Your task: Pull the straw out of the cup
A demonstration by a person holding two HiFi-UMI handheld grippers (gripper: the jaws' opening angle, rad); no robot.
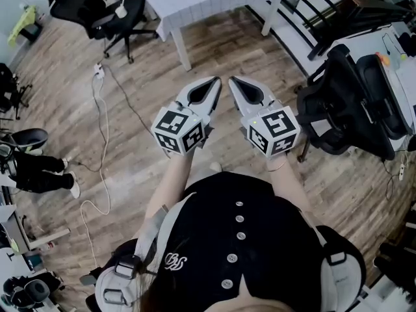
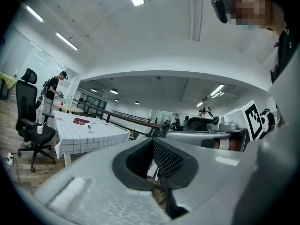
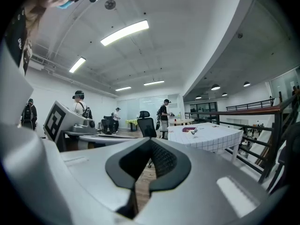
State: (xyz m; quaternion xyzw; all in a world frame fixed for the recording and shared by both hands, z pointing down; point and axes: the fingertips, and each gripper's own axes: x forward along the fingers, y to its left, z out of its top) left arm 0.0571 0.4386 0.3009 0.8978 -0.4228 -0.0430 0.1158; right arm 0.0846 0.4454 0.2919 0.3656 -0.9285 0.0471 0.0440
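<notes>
Across the head view a wooden floor [image 1: 149,96] fills most of the frame. At the top edge stands a white, grid-patterned tabletop [image 1: 214,2], well apart from the person [image 1: 247,239].

By my judgement nothing of the task has begun: no cup and no straw can be made out near either tool. In the left gripper view, at middle left, that tabletop carries a flat dark red thing [image 2: 80,121]. Just beside it is a small pale thing [image 2: 90,125] with a thin bent line rising from it. This may be the cup with its straw, but it is too small to tell. If so, the straw is still in, and the walk over, the grasp and the pull are all left to do.

At the centre of the head view the left hand-held gripper [image 1: 216,82] and the right hand-held gripper [image 1: 233,81] are held side by side over the floor, tips toward the tabletop. Each has its jaws pressed together with nothing between the pads.

Readable writing is scarce. The left marker cube [image 1: 179,130] and the right marker cube [image 1: 274,132] bear black-and-white square patterns, not letters. A curly white emblem [image 1: 174,260] sits on the person's dark top at lower left, and its letters cannot be read with any certainty. The dark red thing shows no legible print.
</notes>
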